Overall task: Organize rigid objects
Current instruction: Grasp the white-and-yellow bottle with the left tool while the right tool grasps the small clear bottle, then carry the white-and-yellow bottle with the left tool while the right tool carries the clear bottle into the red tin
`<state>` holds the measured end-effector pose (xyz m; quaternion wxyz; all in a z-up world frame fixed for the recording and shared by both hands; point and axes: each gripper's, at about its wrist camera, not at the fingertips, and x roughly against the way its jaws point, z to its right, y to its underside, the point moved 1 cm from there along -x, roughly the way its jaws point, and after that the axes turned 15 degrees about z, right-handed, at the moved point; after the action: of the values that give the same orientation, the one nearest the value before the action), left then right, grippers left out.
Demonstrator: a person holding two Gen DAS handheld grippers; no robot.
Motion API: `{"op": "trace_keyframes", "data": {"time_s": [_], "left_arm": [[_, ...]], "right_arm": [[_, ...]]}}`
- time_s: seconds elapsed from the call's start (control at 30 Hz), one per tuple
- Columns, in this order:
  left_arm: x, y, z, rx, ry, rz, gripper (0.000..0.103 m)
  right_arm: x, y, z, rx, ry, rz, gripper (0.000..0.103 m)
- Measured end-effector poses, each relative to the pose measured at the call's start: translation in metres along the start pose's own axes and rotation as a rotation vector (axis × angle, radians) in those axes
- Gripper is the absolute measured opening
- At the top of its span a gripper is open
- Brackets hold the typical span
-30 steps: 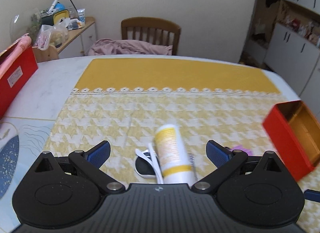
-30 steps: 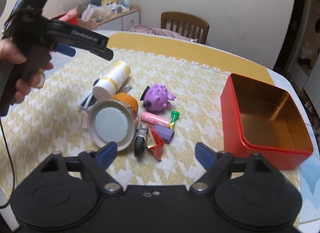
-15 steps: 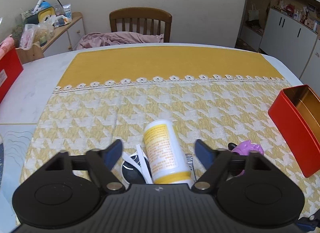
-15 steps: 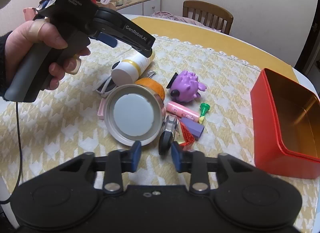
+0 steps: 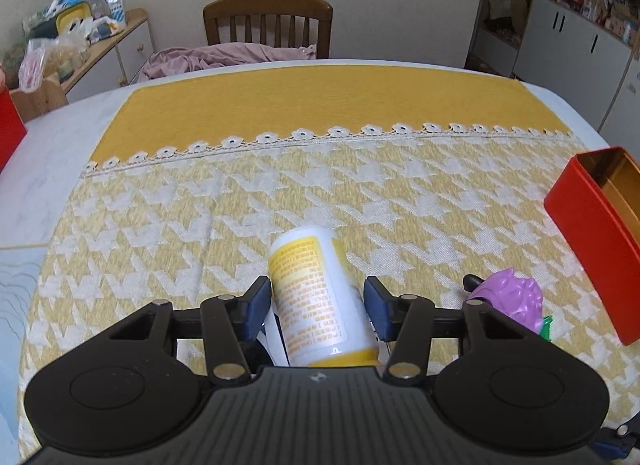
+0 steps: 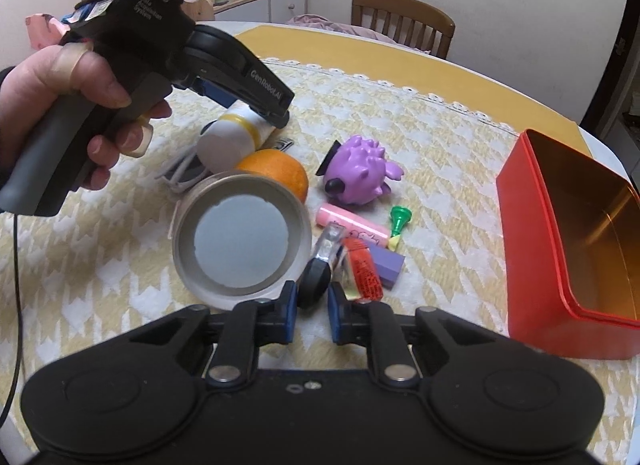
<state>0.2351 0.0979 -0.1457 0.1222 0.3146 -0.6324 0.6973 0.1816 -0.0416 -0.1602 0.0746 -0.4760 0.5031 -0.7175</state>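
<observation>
Straddling white-and-yellow bottle [image 5: 316, 297], left claw [image 5: 316, 301] part-closed, pads beside its sides, contact unclear. Right claw [image 6: 311, 307] narrowed around small black wheel [image 6: 315, 282], not visibly clamped. Bottle lies on table [image 5: 120, 233] amid clutter: orange [image 6: 276, 169], round tin [image 6: 240, 241], purple toy [image 6: 356, 173]. Red box [image 6: 568, 249] right, open. Risk: round bottle rolls or squirts out under off-centre squeeze, knocking neighbours.
</observation>
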Motion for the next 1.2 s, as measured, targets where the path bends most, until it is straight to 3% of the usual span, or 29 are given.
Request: {"op": "trace_keyframes", "data": {"time_s": [0.3,0.5,0.83,1.2], "left_arm": [[0.001,0.000,0.001,-0.006,0.003,0.011,0.049],[0.008,-0.003,-0.010,0.056,0.022,0.007,0.046],[0.037,-0.010,-0.032,0.180,0.044,0.017,0.045],[0.090,-0.016,-0.023,0.251,0.091,0.062,0.043]], "right_arm": [[-0.006,-0.004,0.012,-0.099,0.025,0.013,0.014],[0.007,-0.010,0.013,-0.128,0.026,0.042,0.014],[0.052,-0.014,0.031,-0.158,0.011,0.118,0.014],[0.096,-0.013,0.076,-0.176,0.055,0.188,0.014]]}}
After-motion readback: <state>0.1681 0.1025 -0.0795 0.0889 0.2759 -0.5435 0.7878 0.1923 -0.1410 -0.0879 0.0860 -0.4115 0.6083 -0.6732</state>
